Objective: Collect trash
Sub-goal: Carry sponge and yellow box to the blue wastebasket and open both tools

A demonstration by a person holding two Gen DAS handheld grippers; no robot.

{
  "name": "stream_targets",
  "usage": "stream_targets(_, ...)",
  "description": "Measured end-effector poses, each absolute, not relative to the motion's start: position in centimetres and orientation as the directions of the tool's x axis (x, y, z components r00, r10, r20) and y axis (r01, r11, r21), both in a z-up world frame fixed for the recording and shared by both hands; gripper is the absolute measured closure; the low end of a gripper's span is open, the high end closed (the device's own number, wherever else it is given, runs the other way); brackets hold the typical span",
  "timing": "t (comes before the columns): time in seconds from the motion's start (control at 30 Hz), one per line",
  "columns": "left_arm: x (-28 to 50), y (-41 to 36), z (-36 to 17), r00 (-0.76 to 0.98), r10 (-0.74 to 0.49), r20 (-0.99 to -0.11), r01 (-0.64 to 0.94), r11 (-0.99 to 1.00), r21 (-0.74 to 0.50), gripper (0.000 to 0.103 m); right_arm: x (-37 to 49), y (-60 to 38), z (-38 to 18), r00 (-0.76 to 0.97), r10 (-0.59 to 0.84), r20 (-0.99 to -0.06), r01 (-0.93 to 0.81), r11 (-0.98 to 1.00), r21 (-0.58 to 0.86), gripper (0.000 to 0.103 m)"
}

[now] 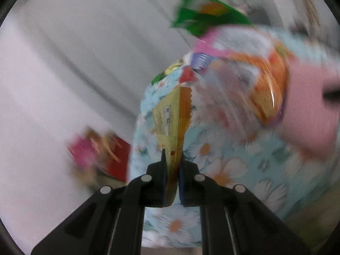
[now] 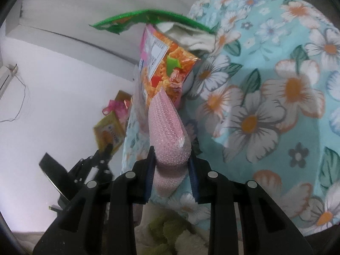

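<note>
Left gripper [image 1: 172, 170] is pinched down tight on a yellow snack wrapper [image 1: 171, 127], the packet standing edge-on between the jaws with its serrated seam running up and away. The right gripper [image 2: 171, 161] is clamped around a roll of pink bubble wrap [image 2: 167, 131], jaws held partway apart by its bulk, the roll squashed a little at the pads. So both tongs are loaded: this looks like the carry step, trash in hand and not yet dropped.

Out beyond the tips, more litter: an orange noodle packet [image 2: 167, 68] leans just past the bubble wrap, and a green wrapper [image 2: 148, 16] lies over the top of it. All of it sits against a blue floral cloth [image 2: 276, 85] draped over something bulky. In the left view, heavily blurred, a red and pink packet [image 1: 102, 153] shows off to the side against the white wall [image 1: 53, 74].

No bin or bag is visible in either view. Next, I'd judge, both loads need taking to a container before the noodle packet and green wrapper get their turn.
</note>
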State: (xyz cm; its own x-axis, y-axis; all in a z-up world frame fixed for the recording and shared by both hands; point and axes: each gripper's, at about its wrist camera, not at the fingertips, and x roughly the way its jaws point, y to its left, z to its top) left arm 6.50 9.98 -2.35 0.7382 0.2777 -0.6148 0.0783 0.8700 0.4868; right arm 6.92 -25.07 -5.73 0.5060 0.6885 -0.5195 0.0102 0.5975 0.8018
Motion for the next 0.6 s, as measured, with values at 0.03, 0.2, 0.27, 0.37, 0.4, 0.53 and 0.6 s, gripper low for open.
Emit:
stream_targets(0.03, 6.8, 11.5, -1.5, 0.726, 0.197, -0.659, 0.071, 0.932, 0.356, 0.095, 6.7, -25.4, -6.0, 0.513, 0.692, -0.508, 0.014, 0.585, 0.811, 0.076)
stream_targets(0.2, 7.1, 14.8, -0.3, 0.681, -0.126, -0.721, 0.117, 0.991, -0.062, 0.096, 5.3, -28.3, -7.2, 0.558, 0.723, -0.407, 0.041, 0.465, 0.884, 0.077)
stream_targets(0.27, 7.0, 15.0, 0.6, 0.681, -0.253, -0.687, 0.143, 0.966, -0.214, 0.096, 4.1, -29.2, -7.4, 0.586, 0.731, -0.35, 0.022, 0.417, 0.908, 0.077)
stream_targets(0.37, 6.1, 14.9, 1.8, 0.688, -0.366, -0.627, 0.174, 0.922, -0.347, 0.096, 1.7, -31.4, -6.9, 0.641, 0.701, -0.313, 0.007, 0.403, 0.915, 0.077)
stream_targets(0.4, 5.6, 14.4, 2.7, 0.693, -0.401, -0.599, 0.2, 0.905, -0.375, 0.096, 0.9, -32.3, -6.7, 0.656, 0.693, -0.3, 0.008, 0.391, 0.92, 0.077)
stream_targets(0.53, 6.4, 9.5, 5.6, 0.667, -0.54, -0.513, 0.357, 0.836, -0.416, 0.096, -2.0, -36.3, -4.3, 0.749, 0.588, -0.306, 0.036, 0.425, 0.904, 0.077)
stream_targets(0.6, 6.8, 6.5, 6.7, 0.622, -0.621, -0.477, 0.446, 0.782, -0.436, 0.096, -3.4, -38.9, -2.9, 0.802, 0.486, -0.346, 0.073, 0.496, 0.865, 0.077)
